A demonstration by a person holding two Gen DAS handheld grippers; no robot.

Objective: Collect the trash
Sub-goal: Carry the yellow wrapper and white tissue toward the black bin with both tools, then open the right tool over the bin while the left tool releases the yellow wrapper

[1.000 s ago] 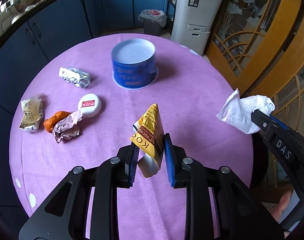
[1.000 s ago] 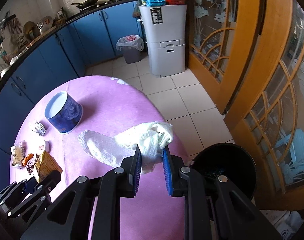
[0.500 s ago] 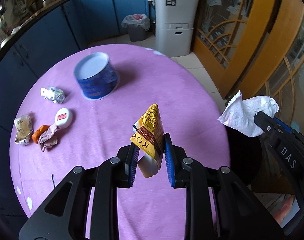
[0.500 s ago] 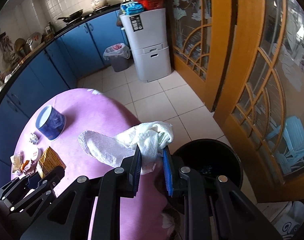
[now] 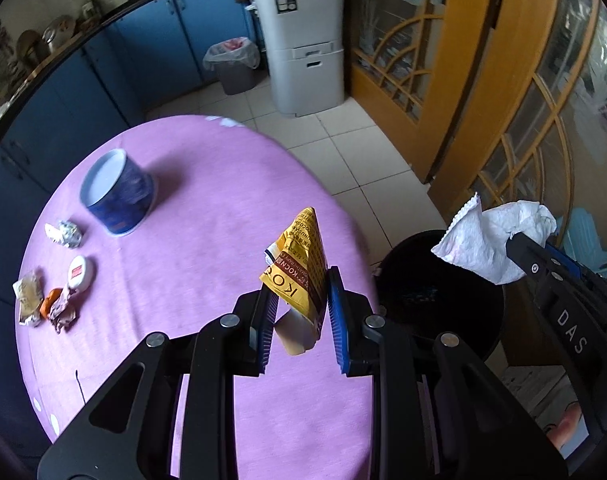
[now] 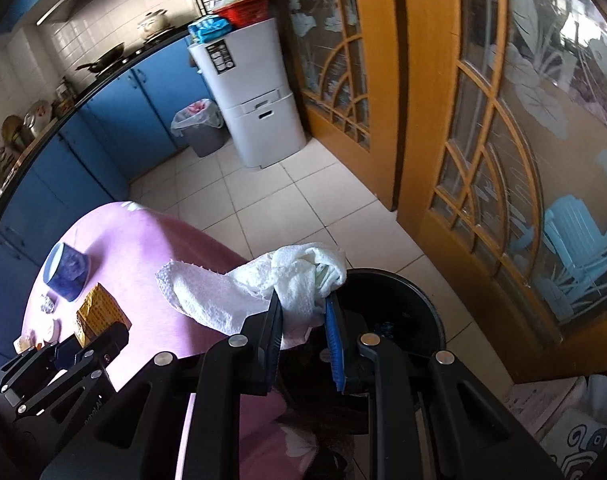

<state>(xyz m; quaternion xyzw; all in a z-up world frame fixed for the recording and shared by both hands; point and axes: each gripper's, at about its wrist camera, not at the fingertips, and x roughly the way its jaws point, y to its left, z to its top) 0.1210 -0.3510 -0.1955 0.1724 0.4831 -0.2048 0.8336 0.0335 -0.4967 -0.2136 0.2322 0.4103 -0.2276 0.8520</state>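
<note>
Trash remains on the purple tabletop (image 5: 207,216): blue tub (image 5: 117,194), white lid (image 5: 80,273), foil ball (image 5: 68,233), crumpled wrappers (image 5: 43,304). Beside its edge stands the black bin (image 6: 399,312). Over that bin's rim, the right gripper (image 6: 303,320) has its jaws clamped on a white paper towel (image 6: 263,288) trailing left. The left gripper (image 5: 299,312), above the tabletop's edge, pinches a yellow wrapper (image 5: 299,268), point up. Only the left view shows the wrappers clearly.

"KOC" on yellow wrapper (image 5: 299,268); "DAS" on right hand-held gripper (image 5: 521,248) body.
</note>
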